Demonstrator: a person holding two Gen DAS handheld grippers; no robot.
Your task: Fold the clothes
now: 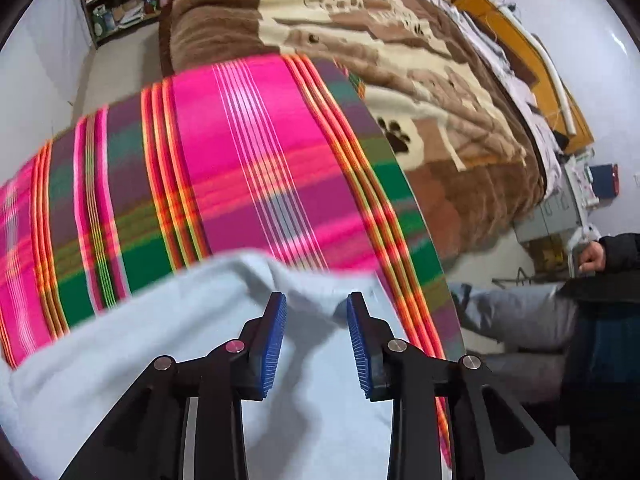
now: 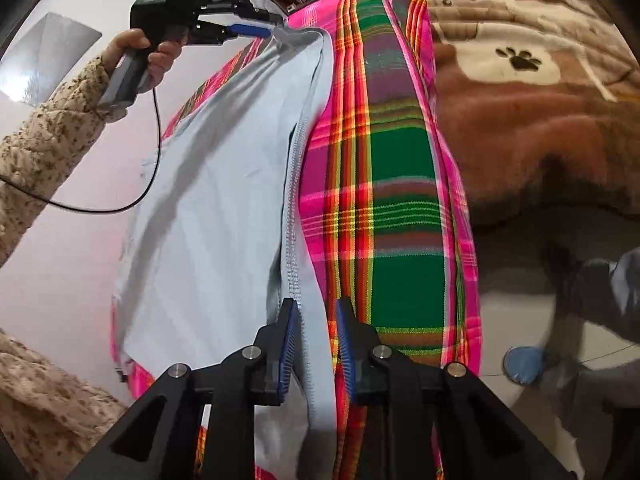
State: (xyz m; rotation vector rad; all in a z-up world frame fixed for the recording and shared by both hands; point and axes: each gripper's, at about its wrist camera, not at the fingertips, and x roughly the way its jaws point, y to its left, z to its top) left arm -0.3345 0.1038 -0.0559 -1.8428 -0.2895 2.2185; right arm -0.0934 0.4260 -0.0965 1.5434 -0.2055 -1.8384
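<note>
Plaid pink-green cloth [image 1: 248,152] covers surface; pale blue garment [image 2: 224,184] on it, brown paw-print blanket [image 1: 460,92] on bed beyond, shelves [image 1: 120,0] far left. Left gripper [image 1: 316,312] jaws apart over garment fold; right gripper [image 2: 318,316] part-open, straddling garment hem.

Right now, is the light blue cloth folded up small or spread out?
Spread out. The light blue cloth lies long and mostly flat across the pink plaid blanket, its stitched edge showing, with no tidy folded stack.

Plaid cloth [image 2: 400,208] bare right of garment [image 2: 224,200], open for passage; brown blanket [image 2: 540,128] bulks along its far edge; bystander's leg [image 2: 616,292] off the right corner
</note>
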